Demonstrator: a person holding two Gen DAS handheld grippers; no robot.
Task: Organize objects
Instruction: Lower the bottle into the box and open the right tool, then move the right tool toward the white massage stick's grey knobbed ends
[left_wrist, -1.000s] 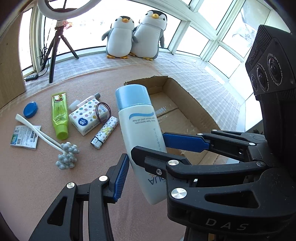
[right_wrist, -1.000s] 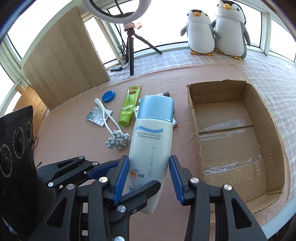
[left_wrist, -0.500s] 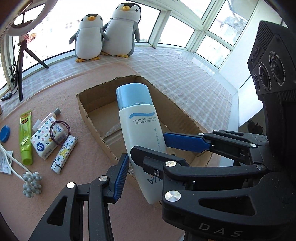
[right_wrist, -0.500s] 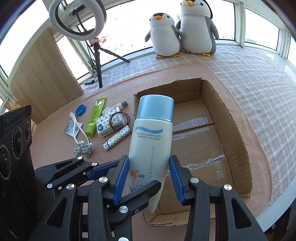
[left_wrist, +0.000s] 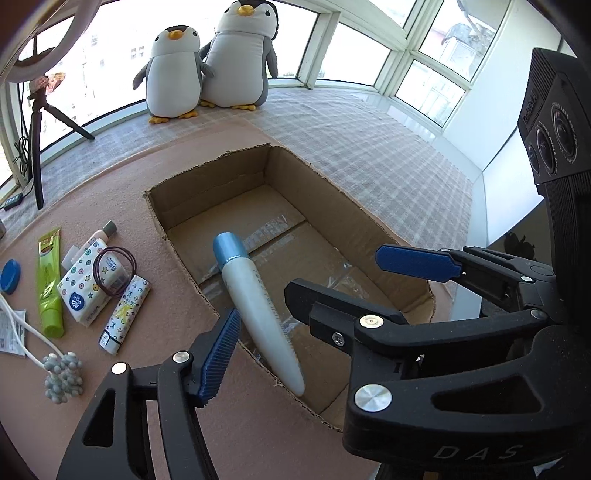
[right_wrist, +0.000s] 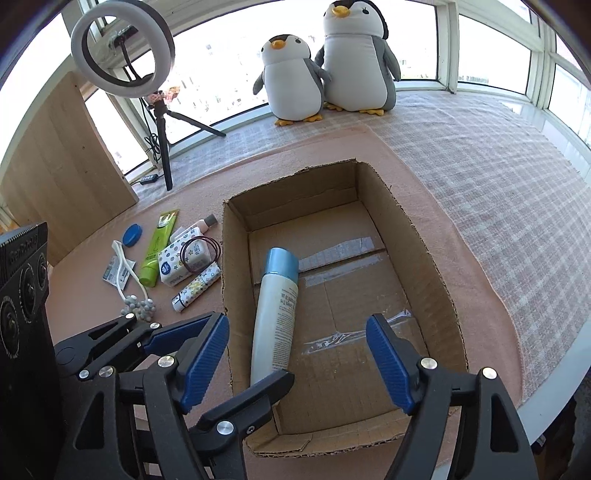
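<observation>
I hold both the right gripper (right_wrist: 297, 352) and left gripper (left_wrist: 306, 291) spread wide and empty. The sunscreen bottle (right_wrist: 275, 314) lies in the cardboard box (right_wrist: 417, 236), along its left wall, leaving room for more.

gripper body (left_wrist: 480, 452): "DAS" | tissue pack (left_wrist: 86, 291): "Vinda"

You had the smooth, glossy plastic sunscreen bottle (right_wrist: 275, 314) lying in the rough, matt cardboard box (right_wrist: 424, 254), whose floor carried shiny clear tape. Under it lay a matt, felt-like pink mat (right_wrist: 92, 295) and checked woven cloth (right_wrist: 498, 177). Your right gripper (right_wrist: 299, 356) showed matt black plastic, ribbed blue pads (right_wrist: 388, 363) and bright metal screws.
</observation>
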